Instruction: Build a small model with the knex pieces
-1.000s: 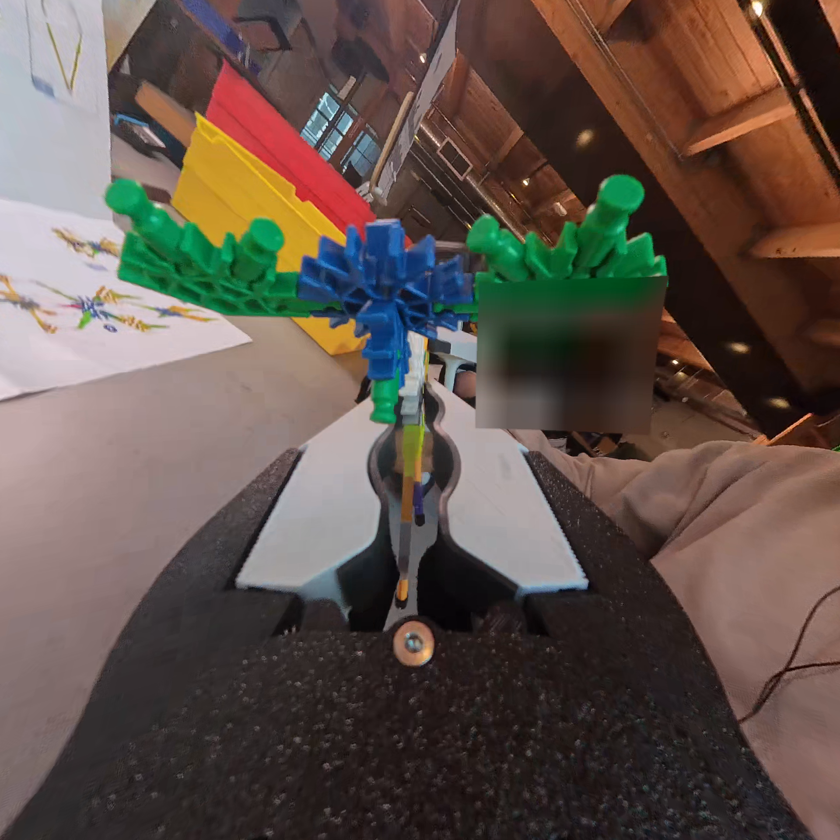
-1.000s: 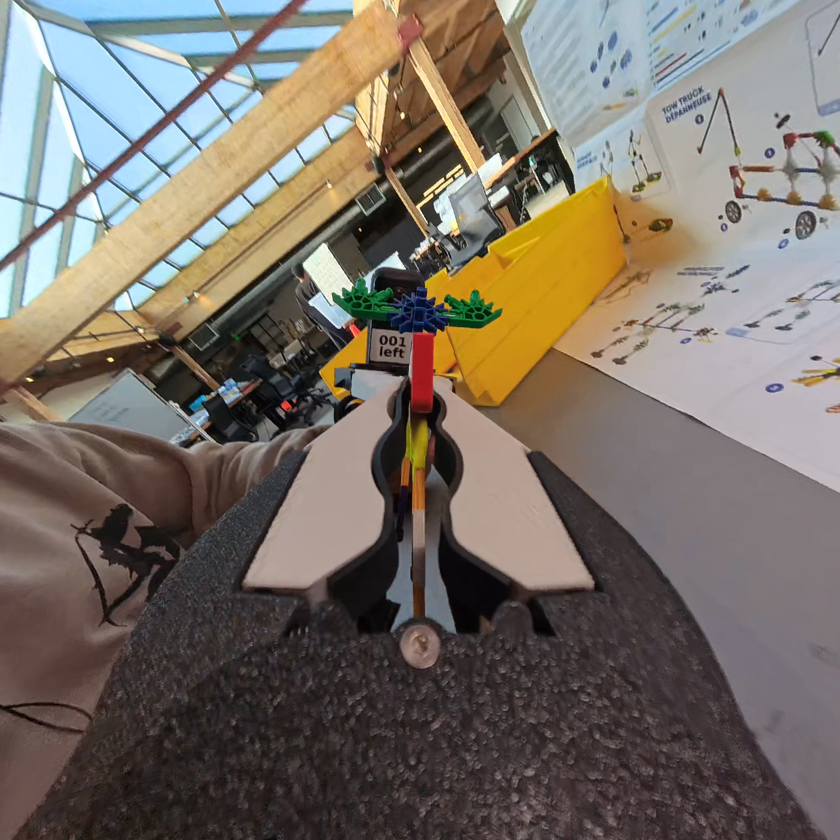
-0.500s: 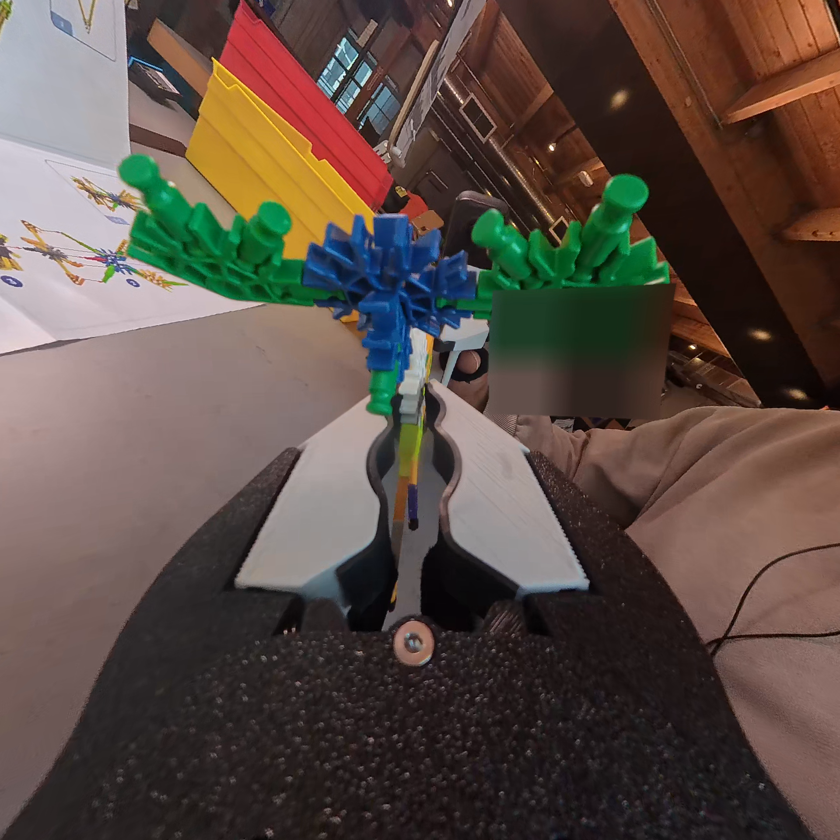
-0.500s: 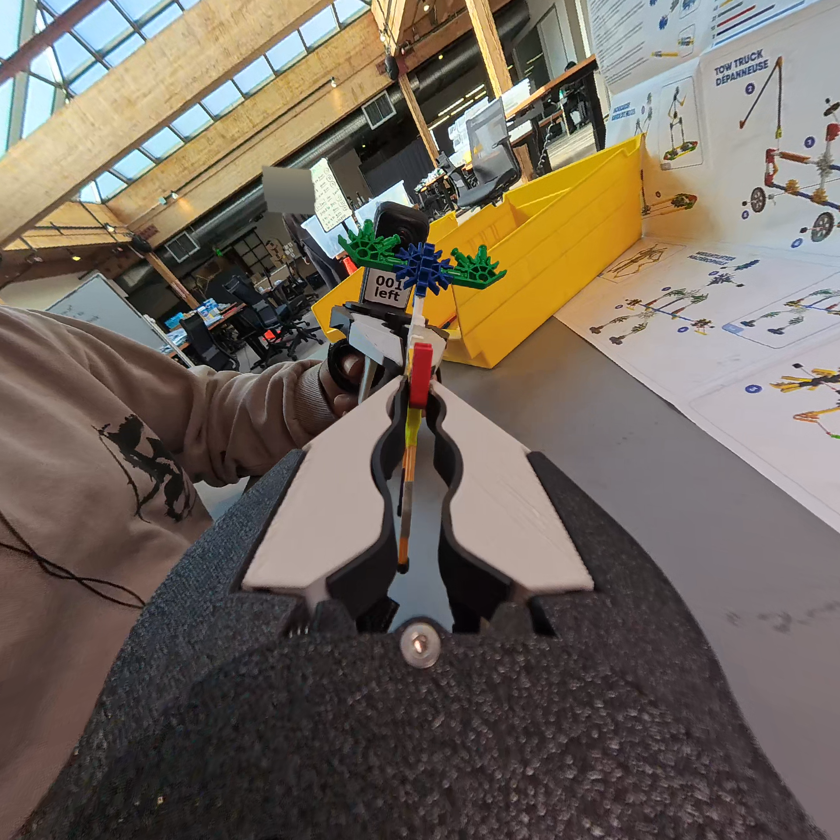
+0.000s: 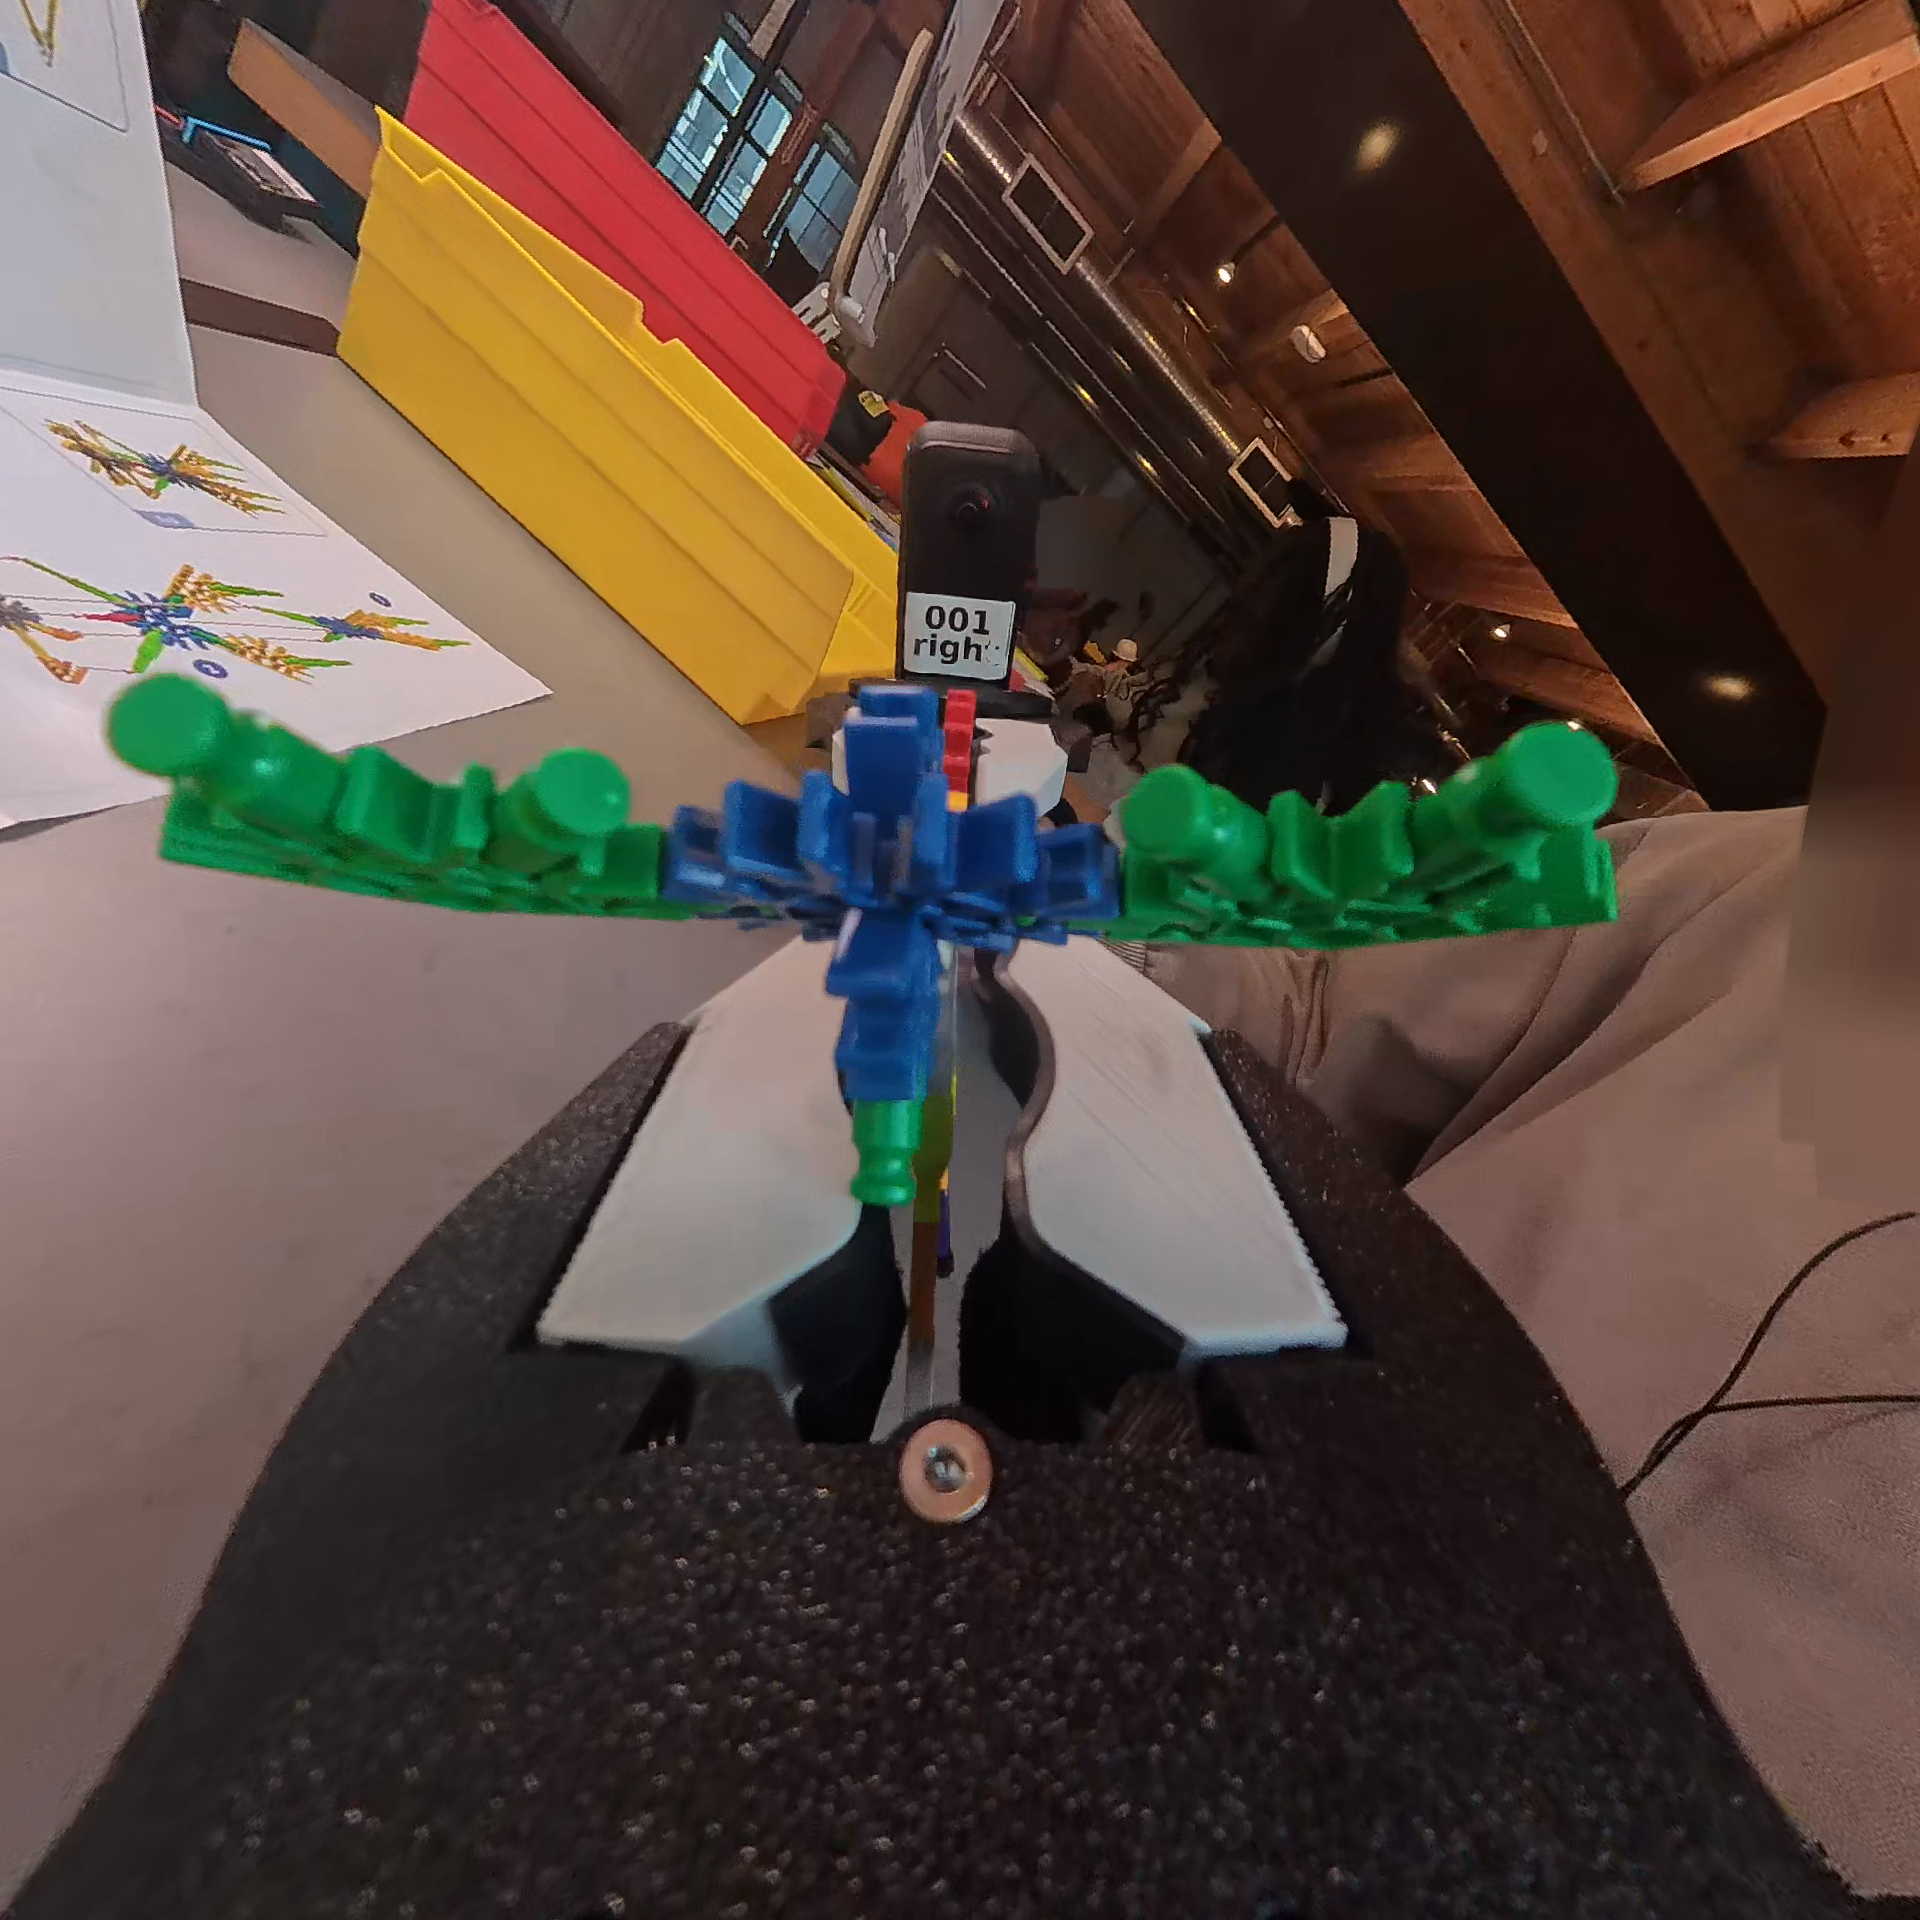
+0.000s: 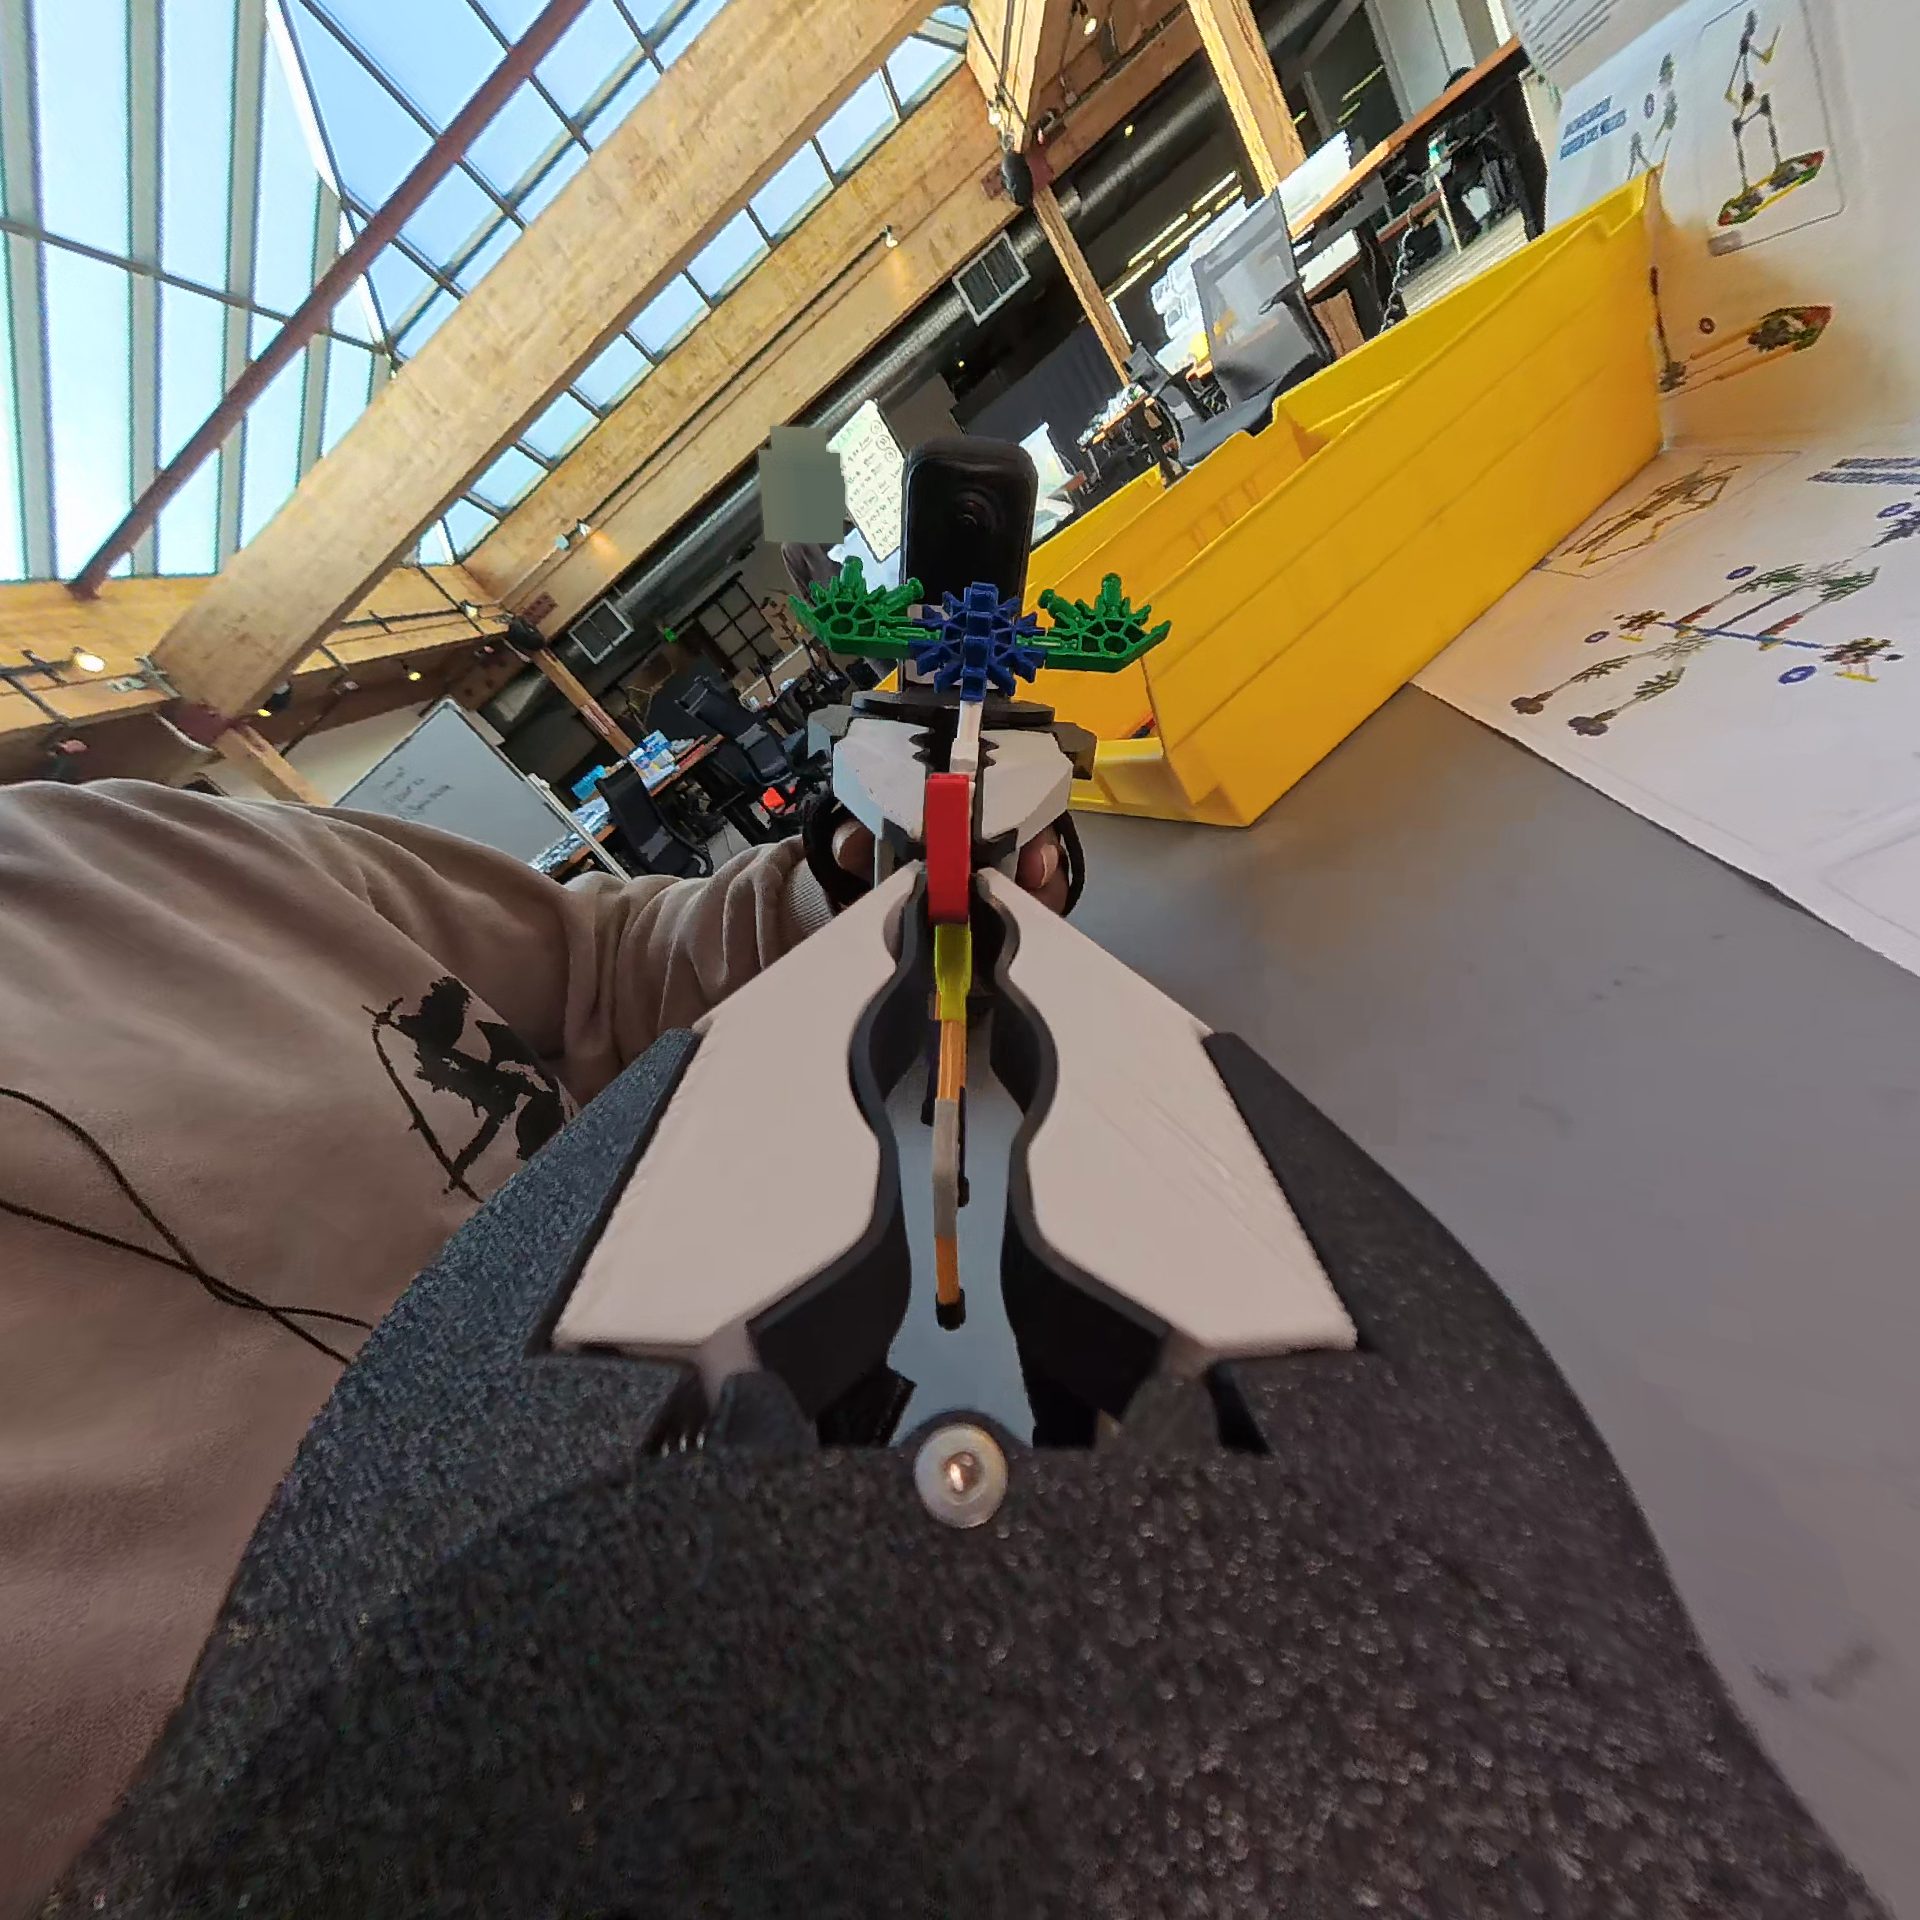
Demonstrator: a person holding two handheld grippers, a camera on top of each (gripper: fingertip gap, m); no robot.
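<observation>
A toy build has a blue snowflake connector point(image 5: 894, 883) with a green fan connector point(image 5: 416, 831) on each side and a white rod beneath it. My left gripper point(image 5: 956, 977) is shut on that rod, just under the blue connector. A short green rod point(image 5: 883, 1143) hangs from the connector. My right gripper point(image 6: 948, 883) is shut on a red connector point(image 6: 945, 842), with yellow, orange and grey rod pieces in the finger gap. The two grippers face each other tip to tip. The left gripper point(image 6: 954, 774) shows in the right wrist view with the blue connector point(image 6: 977, 644) above it.
The grey table point(image 5: 260, 1091) carries a yellow bin point(image 5: 623, 436), a red bin point(image 5: 623, 208) behind it, and printed instruction sheets point(image 5: 208, 582). The yellow bin point(image 6: 1403, 540) and sheets point(image 6: 1714, 675) also show in the right wrist view. A person's beige sleeve point(image 6: 260, 1039) lies close by. Only a small space, under 4 cm, lies between the two pairs of fingers.
The two grippers have drawn closer together, so each looms larger in the other's view. The blue and green build now sits lower in the left wrist view, and the right gripper's camera shows behind it.
</observation>
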